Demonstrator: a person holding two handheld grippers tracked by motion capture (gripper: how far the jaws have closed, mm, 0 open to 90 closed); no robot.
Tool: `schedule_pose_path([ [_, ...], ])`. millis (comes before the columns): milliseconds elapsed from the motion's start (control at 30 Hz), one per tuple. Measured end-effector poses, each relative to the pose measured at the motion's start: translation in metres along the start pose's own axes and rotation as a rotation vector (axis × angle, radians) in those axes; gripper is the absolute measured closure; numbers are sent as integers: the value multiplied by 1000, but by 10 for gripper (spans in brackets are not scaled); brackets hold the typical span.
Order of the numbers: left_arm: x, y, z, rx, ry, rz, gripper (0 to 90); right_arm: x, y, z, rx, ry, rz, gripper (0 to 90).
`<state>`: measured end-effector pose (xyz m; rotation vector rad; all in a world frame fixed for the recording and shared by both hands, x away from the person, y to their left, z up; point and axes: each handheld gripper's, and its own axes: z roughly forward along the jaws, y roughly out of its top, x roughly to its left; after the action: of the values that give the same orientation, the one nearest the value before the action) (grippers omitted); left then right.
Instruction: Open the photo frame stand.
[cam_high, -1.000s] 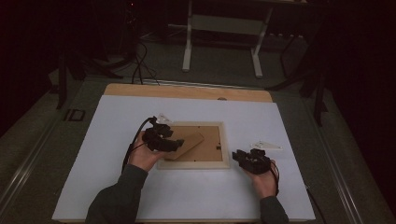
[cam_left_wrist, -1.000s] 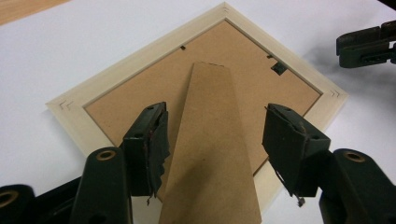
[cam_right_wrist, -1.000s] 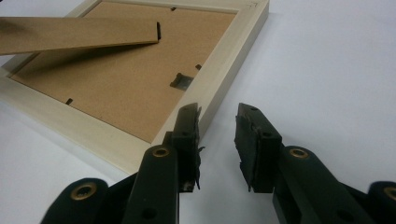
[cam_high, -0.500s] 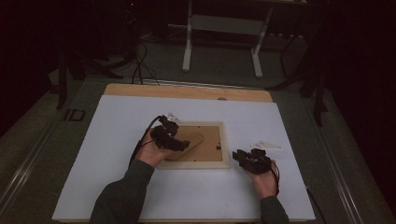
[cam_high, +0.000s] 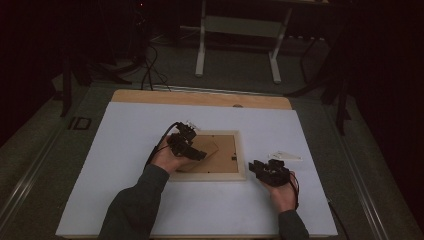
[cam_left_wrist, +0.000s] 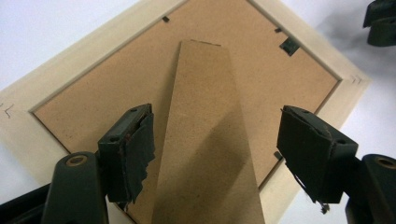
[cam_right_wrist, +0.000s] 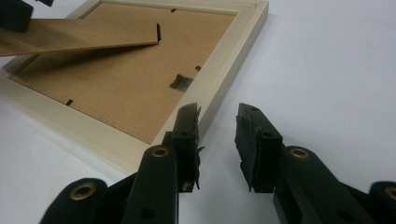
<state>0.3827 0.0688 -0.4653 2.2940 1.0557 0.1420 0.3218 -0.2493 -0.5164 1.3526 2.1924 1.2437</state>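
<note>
My left gripper (cam_high: 192, 148) hangs over the left part of the picture frame (cam_high: 240, 172), which lies face down near the middle of the white table (cam_high: 125, 130). In the left gripper view my jaws stand wide apart, one on each side of the brown stand flap (cam_left_wrist: 205, 135) that rises off the frame's backing board (cam_left_wrist: 116, 88). Neither pad (cam_left_wrist: 137, 144) touches the flap; there is clear board showing between each pad and the flap's edge. The flap is tilted up from the board at its free end and throws a shadow on it.

The frame's pale wooden border (cam_left_wrist: 317, 60) runs all round the board, with small dark clips (cam_left_wrist: 289, 45) along the inner edge.

To the right, my right gripper (cam_high: 267, 170) rests low at the table, just beside the frame's near right corner (cam_right_wrist: 205, 109). In the right gripper view its jaws are parted with bare table between them, gripping nothing, the left pad (cam_right_wrist: 189, 140) close against the frame's outer edge. Farther right on the table lies a small pale flat piece (cam_high: 285, 156), apart from the frame.
</note>
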Motion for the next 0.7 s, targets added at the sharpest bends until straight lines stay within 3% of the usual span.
schedule_pose_path([
  [700,9,9,26,137,-48,-4,313,0,0,1,1,2,2,685],
])
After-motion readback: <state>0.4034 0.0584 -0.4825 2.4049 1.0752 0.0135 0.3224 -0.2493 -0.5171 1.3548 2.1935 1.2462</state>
